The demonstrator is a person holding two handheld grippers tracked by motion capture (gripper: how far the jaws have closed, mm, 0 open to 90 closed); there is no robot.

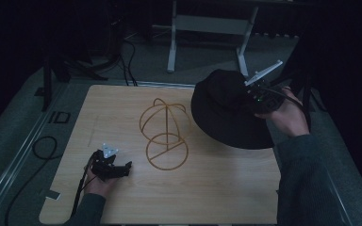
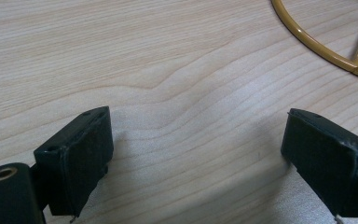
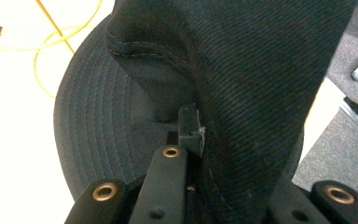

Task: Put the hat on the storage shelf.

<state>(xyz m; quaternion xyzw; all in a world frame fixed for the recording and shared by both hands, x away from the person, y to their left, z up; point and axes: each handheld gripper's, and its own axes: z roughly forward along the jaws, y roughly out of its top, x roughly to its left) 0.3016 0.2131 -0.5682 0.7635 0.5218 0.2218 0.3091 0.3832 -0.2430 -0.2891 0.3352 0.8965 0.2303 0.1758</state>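
A black bucket hat (image 1: 226, 113) hangs tilted over the right side of the wooden table (image 1: 217, 193), its brim low near the table top. My right gripper (image 1: 250, 95) is shut on the hat's crown from the right. In the right gripper view the hat's fabric (image 3: 261, 70) is pinched between the jaws of the right gripper (image 3: 196, 133). A gold wire hat stand (image 1: 166, 135) stands at the table's middle, left of the hat. My left gripper (image 1: 124, 168) rests near the front left of the table. It is open, and the left gripper (image 2: 196, 154) has bare wood between its pads.
The stand's round base (image 2: 326, 51) lies just beyond the left gripper. A white metal frame (image 1: 172, 47) stands on the floor behind the table. A black cable (image 1: 42, 146) loops on the floor at the left. The room around is dark.
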